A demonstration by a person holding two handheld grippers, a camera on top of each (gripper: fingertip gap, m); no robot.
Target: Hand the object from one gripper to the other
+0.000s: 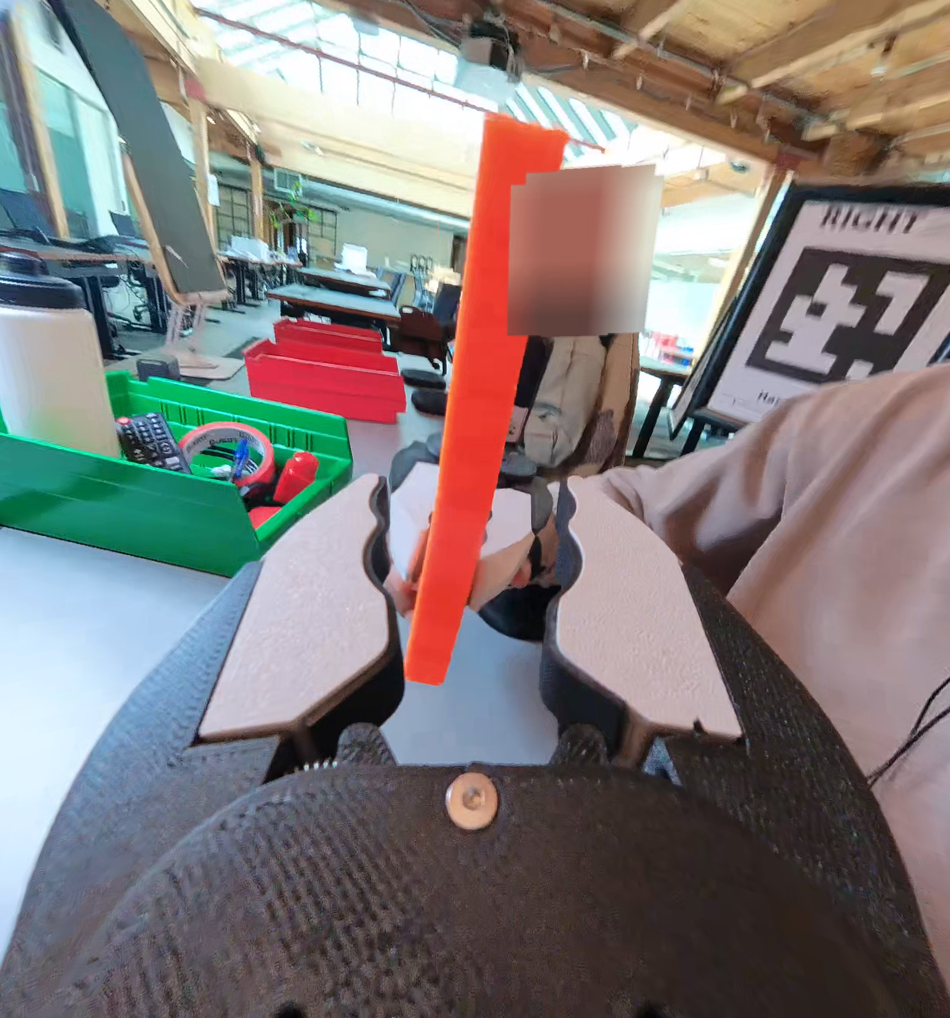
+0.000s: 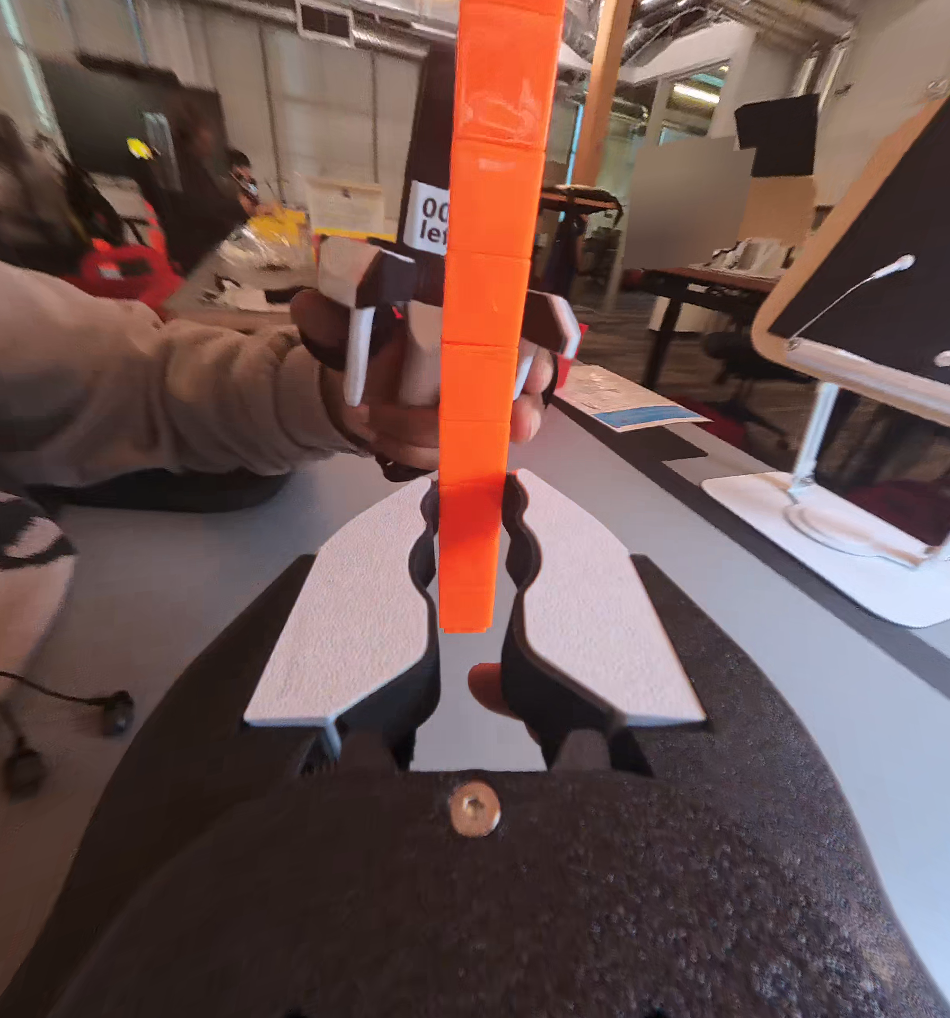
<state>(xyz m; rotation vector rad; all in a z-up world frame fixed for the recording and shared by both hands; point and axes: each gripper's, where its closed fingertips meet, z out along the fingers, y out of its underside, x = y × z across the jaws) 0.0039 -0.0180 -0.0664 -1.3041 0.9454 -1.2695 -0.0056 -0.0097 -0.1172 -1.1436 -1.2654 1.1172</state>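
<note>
A long orange bar of stacked blocks (image 2: 484, 308) stands upright above the grey table. My right gripper (image 2: 473, 482) is shut on its lower end; both wavy jaw edges press its sides. In the left wrist view the bar (image 1: 478, 341) rises between my left gripper's (image 1: 473, 485) wide-open jaws without touching them. The right gripper's white pads (image 1: 406, 529) clamp the bar just beyond. In the right wrist view the left gripper's fingers (image 2: 358, 352) show spread on either side behind the bar, held by a hand.
A green bin (image 1: 131, 496) with a white bottle, remote and red tape sits left; red bins (image 1: 324, 380) lie behind. A marker board (image 1: 847, 308) and a beige sleeve (image 1: 792, 523) are right. A white stand with a black panel (image 2: 847, 551) and papers (image 2: 627, 407) sit right. Across from one pair of fingers to the other is roughly 5 centimetres.
</note>
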